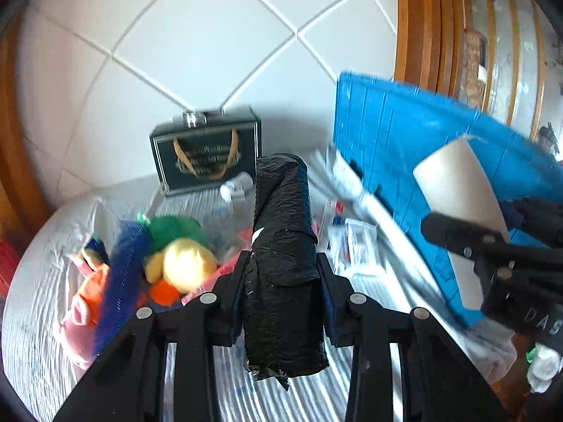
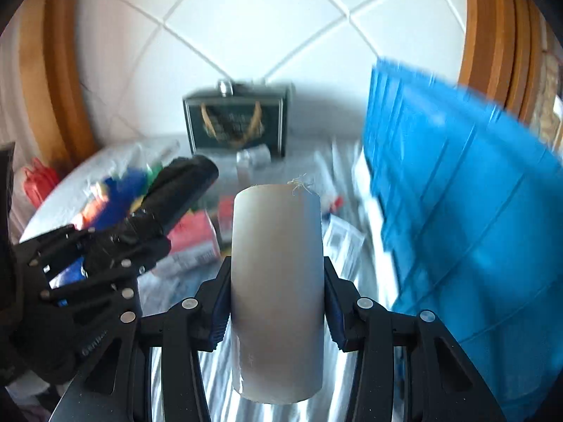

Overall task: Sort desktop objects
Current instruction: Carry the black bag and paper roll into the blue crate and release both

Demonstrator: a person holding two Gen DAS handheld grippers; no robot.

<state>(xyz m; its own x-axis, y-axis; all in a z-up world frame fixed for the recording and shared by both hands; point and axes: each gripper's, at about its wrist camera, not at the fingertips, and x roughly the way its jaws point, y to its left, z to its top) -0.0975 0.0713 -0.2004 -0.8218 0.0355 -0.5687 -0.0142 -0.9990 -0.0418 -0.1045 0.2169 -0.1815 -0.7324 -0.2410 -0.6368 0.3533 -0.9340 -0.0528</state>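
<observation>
The left gripper (image 1: 281, 281) is clamped narrowly on a black bag roll (image 1: 281, 246); the right gripper (image 2: 276, 299) grips a grey cardboard tube (image 2: 276, 281) at mid width. Both tilt downward above the cloth-covered table (image 1: 42, 263), beside the blue crate (image 2: 457, 193).

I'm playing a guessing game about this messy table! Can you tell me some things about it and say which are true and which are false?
1. The left gripper holds a black roll in its jaws. True.
2. The right gripper is empty. False: its jaws grip a pale grey tube.
3. The big bin on the right is red. False: it is blue.
4. A dark gift bag with gold handles stands by the tiled wall. True.
5. A stuffed toy with a green top lies left of the black roll. True.
</observation>
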